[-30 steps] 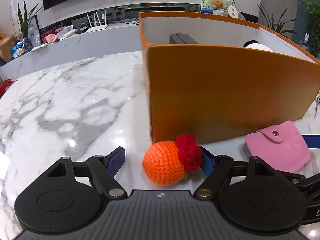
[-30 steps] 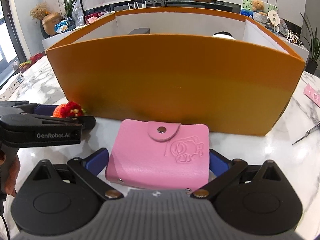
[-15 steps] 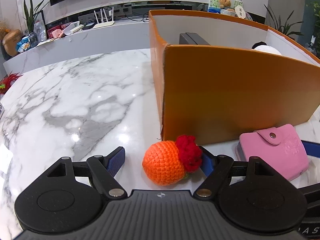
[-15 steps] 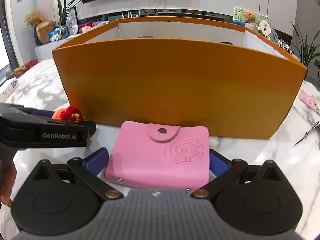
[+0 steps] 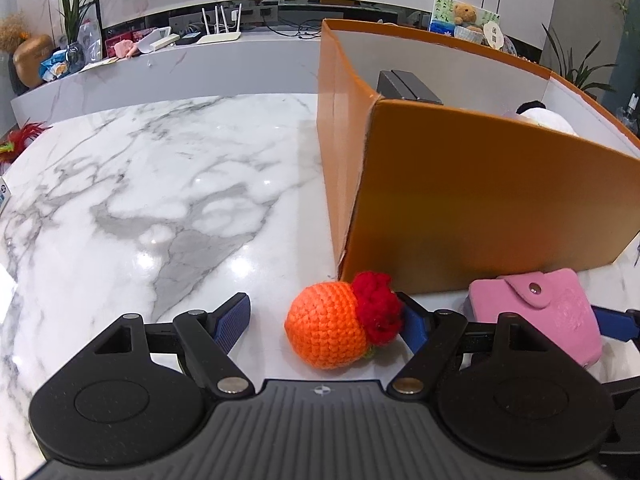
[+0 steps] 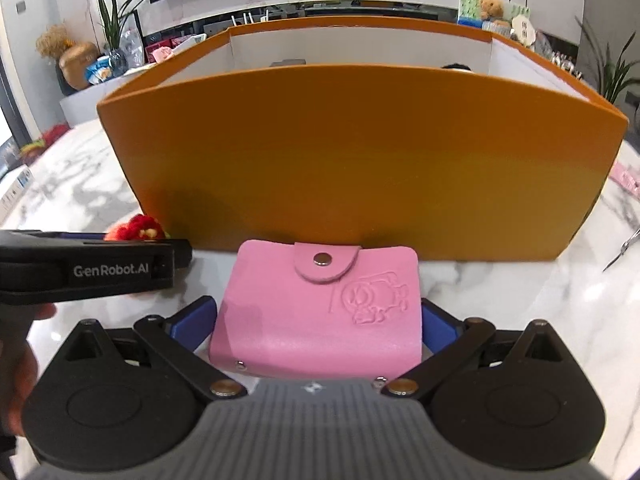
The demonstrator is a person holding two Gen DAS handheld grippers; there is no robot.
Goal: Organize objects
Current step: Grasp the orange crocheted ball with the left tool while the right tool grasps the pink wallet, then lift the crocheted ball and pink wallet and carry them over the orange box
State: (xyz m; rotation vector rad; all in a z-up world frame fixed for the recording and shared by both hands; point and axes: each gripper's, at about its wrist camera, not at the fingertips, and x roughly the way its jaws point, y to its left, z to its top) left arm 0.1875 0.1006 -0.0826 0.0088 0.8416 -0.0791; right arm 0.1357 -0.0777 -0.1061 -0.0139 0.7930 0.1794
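Note:
An orange crocheted ball with a red tuft (image 5: 340, 326) lies on the marble table between the fingers of my left gripper (image 5: 324, 322). The jaws are open; the right finger touches the tuft, the left finger stands apart. A pink snap wallet (image 6: 320, 304) lies flat between the fingers of my right gripper (image 6: 316, 322), which is open around it. Both sit at the foot of a tall orange box (image 6: 360, 152); the box also shows in the left wrist view (image 5: 480, 200). The wallet shows at the right in the left wrist view (image 5: 548, 312).
The box holds a dark grey object (image 5: 408, 86) and a black-and-white item (image 5: 548, 118). Small scissors (image 6: 624, 248) and a pink item (image 6: 626, 176) lie on the table to the right. A counter with clutter (image 5: 160, 44) runs behind the marble table (image 5: 160, 184).
Both views have risen and pulled back slightly from the box, showing more of its inside. The ball and wallet stay between the open fingers.

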